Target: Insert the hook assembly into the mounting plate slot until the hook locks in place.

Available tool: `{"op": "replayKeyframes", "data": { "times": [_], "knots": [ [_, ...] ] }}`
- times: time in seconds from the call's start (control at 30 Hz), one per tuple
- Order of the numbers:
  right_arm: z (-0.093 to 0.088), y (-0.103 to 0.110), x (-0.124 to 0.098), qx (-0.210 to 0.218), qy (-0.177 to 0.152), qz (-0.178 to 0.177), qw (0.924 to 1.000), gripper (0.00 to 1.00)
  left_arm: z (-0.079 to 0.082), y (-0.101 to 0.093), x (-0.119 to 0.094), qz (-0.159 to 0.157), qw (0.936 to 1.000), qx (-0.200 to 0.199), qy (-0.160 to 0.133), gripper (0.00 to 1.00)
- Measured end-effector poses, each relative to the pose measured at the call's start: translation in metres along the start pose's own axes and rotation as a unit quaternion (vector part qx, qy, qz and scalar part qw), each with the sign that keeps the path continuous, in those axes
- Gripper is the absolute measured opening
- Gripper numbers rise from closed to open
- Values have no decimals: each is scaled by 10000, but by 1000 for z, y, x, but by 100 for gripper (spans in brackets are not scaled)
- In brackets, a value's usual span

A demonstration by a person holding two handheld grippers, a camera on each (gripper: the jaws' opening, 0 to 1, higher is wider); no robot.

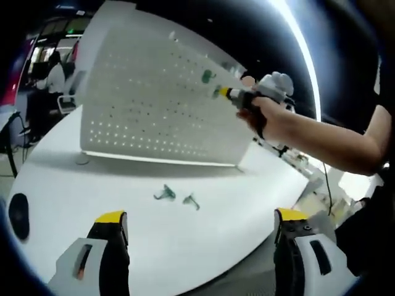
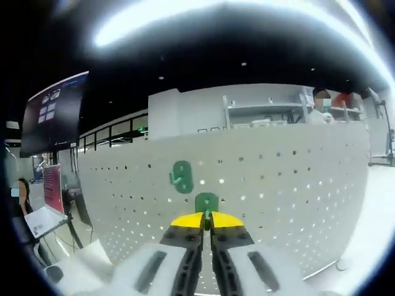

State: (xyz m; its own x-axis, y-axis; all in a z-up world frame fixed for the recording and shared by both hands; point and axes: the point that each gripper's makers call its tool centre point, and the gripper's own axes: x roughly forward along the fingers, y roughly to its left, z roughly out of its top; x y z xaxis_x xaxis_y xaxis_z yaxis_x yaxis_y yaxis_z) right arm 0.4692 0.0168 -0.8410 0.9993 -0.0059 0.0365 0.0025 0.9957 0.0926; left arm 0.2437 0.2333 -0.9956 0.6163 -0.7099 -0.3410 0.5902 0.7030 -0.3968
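On the white counter (image 1: 185,234) stands the upright perforated mounting plate (image 1: 154,105), right hand-held gripper (image 2: 207,220) pinched shut on a green hook (image 2: 206,201) against the plate, just below a mounted hook (image 2: 181,176), left hand-held gripper (image 1: 200,216) wide open, empty, two spare hooks (image 1: 176,196) before the plate.

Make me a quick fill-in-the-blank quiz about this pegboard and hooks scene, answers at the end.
1. The right tongs are shut on a ____ hook at the pegboard.
2. Already on the pegboard hangs ____ other green hook.
3. On the white table lie ____ loose hooks.
4. The left tongs are ____.

Answers: green; one; two; open
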Motion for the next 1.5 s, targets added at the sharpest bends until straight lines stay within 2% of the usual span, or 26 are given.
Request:
{"op": "replayKeyframes", "data": {
  "times": [0.4,0.67,0.77,1.03,1.17,1.23,1.4,1.5],
  "knots": [
    [28,-17,17,-210,-209,-231,9993,0,-1,3,0,78,10000,14,10,99],
    [39,-17,21,-272,-227,-244,9991,0,1,5,-1,116,9999,-23,-36,98],
    [45,-14,23,-414,-262,-260,9985,0,1,6,-1,147,9999,-28,-40,98],
    [37,-9,22,-569,-137,-252,9980,0,4,8,-3,231,9997,-20,-112,98],
    [34,-13,23,-507,-126,-286,9982,0,4,8,-3,233,9996,-15,-132,98],
    [33,-11,25,-733,-117,-282,9968,0,4,8,-3,234,9996,-21,-134,98],
    [34,-13,25,-559,-119,-328,9978,0,4,8,-3,211,9997,-38,-122,98],
    [35,-13,25,-490,24,-381,9981,0,3,7,-3,197,9997,-33,-100,97]
  ]
}}
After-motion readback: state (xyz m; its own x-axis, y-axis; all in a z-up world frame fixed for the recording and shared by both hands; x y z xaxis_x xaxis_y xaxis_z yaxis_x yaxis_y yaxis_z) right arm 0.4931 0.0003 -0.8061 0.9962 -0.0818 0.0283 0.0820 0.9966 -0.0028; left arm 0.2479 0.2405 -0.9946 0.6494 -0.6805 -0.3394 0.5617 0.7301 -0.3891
